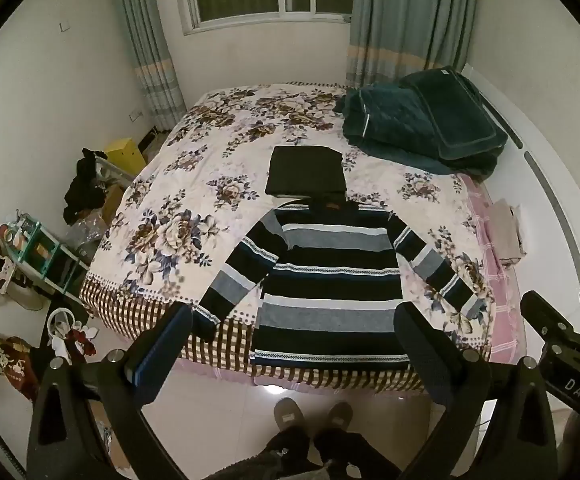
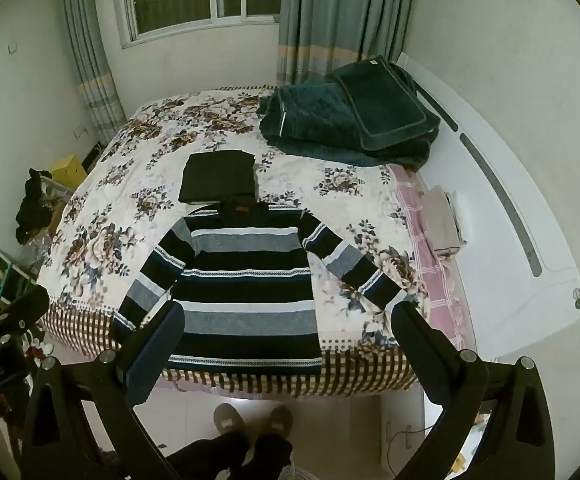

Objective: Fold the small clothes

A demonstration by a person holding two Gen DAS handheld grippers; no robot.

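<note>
Striped sweater point(image 1: 329, 276), judged soft, floppy knit, best pinched at sleeve cuffs w/ left tongs point(image 1: 293, 344) & right tongs point(image 2: 290, 340), both spread, empty.

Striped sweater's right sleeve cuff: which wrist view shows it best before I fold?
The left wrist view. There the striped sweater shows its right sleeve cuff clear between the fingers of the open left gripper. In the right wrist view the cuff sits against the open right gripper, one finger partly covering it.
</note>
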